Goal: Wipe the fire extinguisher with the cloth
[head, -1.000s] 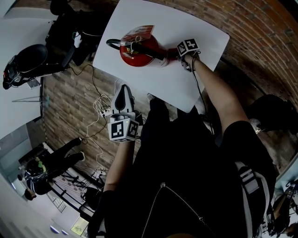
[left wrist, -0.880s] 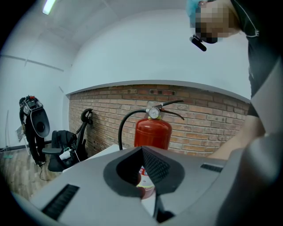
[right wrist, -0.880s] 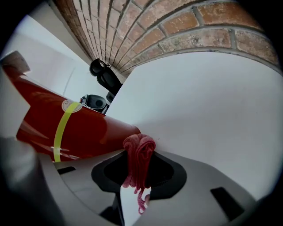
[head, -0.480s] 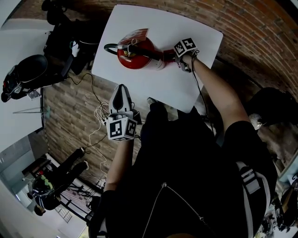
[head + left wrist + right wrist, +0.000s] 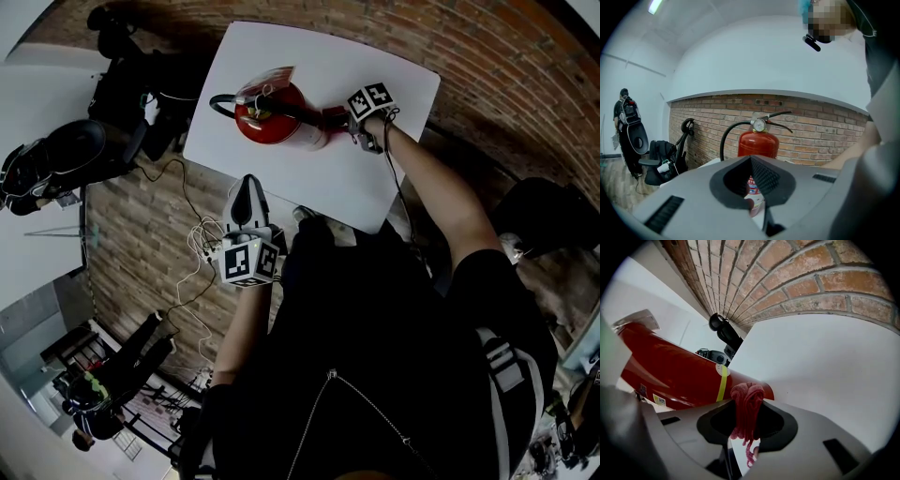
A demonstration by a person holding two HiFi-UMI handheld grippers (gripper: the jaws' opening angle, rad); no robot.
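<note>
Gripping red cloth at fire extinguisher, right claw; left claw closed, empty; label illegible

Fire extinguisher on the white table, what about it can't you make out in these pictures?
- Label print on the fire extinguisher: too small in the head view, mostly behind the left gripper in its own view.
- Gauge reading: too small, left gripper view.
- Whether the cloth touches it: the bunched cloth covers that spot in the right gripper view, the right gripper in the head view.
</note>
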